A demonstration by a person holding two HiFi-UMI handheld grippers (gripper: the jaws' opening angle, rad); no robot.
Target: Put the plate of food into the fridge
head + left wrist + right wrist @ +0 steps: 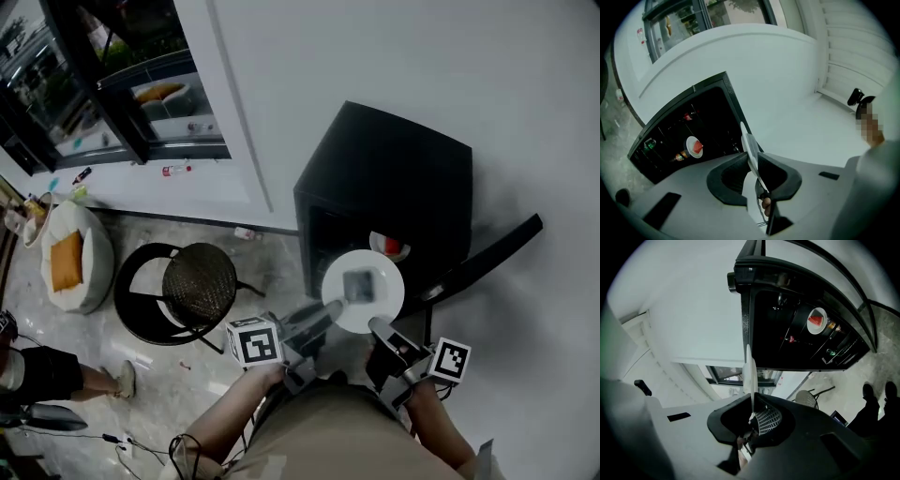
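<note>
A white plate [386, 281] with a blurred grey piece of food [358, 284] hangs level in front of the open black fridge [394, 159]. My left gripper [323, 312] is shut on the plate's near-left rim, and my right gripper [378, 328] is shut on its near-right rim. In the left gripper view the plate [749, 145] stands edge-on between the jaws of the left gripper [754, 161]. The right gripper view also shows the plate [749, 373] edge-on in the right gripper [751, 404]. Inside the fridge sits another plate with red food [389, 246] [693, 146] [817, 320].
The fridge door [487, 253] stands open to the right. Bottles [649, 144] stand low inside the fridge. A round black chair [187, 281] is left of the fridge, with a white beanbag [70, 258] beyond it. A person's legs [37, 375] are at lower left.
</note>
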